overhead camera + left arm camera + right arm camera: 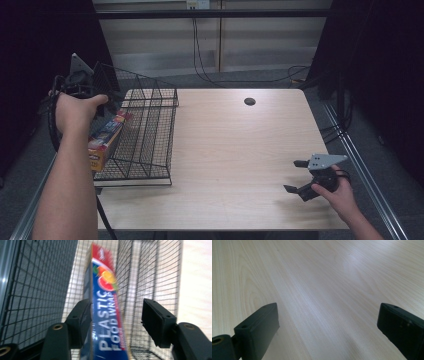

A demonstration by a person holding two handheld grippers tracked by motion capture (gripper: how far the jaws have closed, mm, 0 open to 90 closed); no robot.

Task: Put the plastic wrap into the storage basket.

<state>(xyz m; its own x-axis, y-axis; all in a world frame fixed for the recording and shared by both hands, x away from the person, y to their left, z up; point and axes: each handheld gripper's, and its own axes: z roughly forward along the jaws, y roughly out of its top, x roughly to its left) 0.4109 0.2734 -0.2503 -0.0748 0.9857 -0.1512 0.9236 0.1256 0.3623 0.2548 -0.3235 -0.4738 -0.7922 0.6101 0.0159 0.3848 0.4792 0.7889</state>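
Pale wood table (235, 150); wire basket (150, 125) at left edge. Plastic wrap box (106, 315) seen between left gripper (116, 315) jaws, right pad clear, grip released. Right gripper (298, 176) at lower right, jaws wide apart, nothing held.

Table (235, 150): light wood-grain top, rounded corners, round cable hole (249, 101) at approx. 12 o'clock of centre. Floor (250, 80): grey, visible beyond far edge. Back wall (165, 35): pale panels w/ dark horizontal rail above; black cables (200, 55) hang down at 12 o'clock, more coil at 2 o'clock. Dark curtains (385, 75) at 3 and 9 o'clock. Metal rail (365, 180) along right edge. Lighting: dim, even.
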